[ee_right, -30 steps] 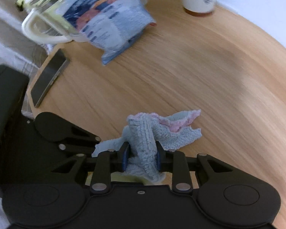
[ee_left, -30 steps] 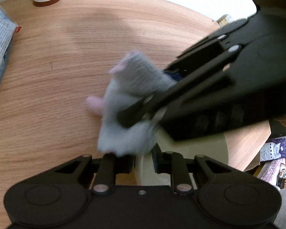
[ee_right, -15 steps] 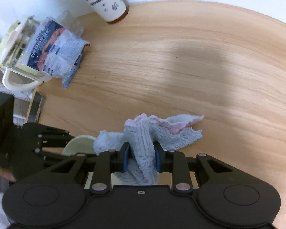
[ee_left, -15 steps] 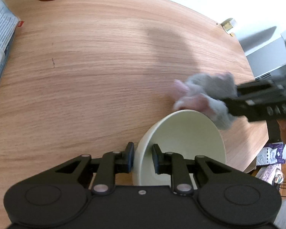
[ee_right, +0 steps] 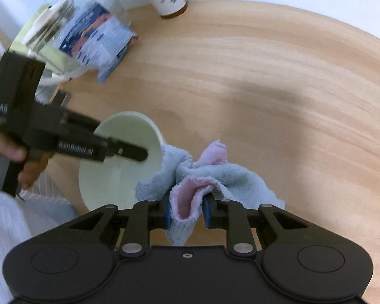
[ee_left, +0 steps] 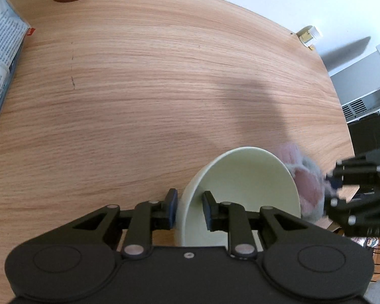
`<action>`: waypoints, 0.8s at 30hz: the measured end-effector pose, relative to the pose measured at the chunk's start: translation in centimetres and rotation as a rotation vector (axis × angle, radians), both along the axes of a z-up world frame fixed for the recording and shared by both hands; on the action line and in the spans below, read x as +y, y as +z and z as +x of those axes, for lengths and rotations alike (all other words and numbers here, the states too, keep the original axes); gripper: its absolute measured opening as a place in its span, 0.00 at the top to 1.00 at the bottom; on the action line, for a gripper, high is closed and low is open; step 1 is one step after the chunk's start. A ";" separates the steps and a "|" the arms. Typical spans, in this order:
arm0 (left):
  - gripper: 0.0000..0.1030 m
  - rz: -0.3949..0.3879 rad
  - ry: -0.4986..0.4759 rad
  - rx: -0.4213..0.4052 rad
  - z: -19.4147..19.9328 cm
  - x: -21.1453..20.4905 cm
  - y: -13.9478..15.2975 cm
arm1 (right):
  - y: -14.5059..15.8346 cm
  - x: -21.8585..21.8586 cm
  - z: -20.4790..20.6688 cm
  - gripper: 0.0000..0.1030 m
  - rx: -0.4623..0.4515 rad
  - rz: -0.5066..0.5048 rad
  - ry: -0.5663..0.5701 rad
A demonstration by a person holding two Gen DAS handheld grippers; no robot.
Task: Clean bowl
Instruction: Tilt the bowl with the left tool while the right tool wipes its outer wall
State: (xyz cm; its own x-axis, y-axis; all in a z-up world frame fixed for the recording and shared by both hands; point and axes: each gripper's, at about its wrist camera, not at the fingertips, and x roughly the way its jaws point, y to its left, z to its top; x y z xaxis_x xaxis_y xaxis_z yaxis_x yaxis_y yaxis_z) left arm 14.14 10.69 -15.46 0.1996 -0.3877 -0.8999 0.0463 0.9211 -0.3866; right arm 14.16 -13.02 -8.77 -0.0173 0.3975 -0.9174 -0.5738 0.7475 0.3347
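Holding the bowl tilted by its rim, our left gripper is clamped on it over the table edge. Our right gripper, closing on the cloth, sits outside the rim; the bowl's mouth lies at its ten o'clock, with open tabletop at twelve.

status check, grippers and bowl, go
Left gripper clamped on rim of pale green ceramic bowl, held tilted. Right gripper closing on blue-and-pink terry cloth, beside the bowl's rim. Nothing in the way.
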 end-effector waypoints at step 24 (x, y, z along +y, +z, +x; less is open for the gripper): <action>0.83 -0.006 0.125 0.022 0.6 0.2 -0.2 | -0.5 -0.4 0.0 0.90 -0.056 0.070 -0.175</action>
State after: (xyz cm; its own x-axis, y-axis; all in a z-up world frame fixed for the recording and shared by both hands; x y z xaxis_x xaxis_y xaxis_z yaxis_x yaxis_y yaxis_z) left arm 14.71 10.89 -15.69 0.2270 -0.3666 -0.9023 -0.0777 0.9167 -0.3920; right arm 14.14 -13.44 -9.29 0.1083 0.4528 -0.8850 -0.4566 0.8134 0.3603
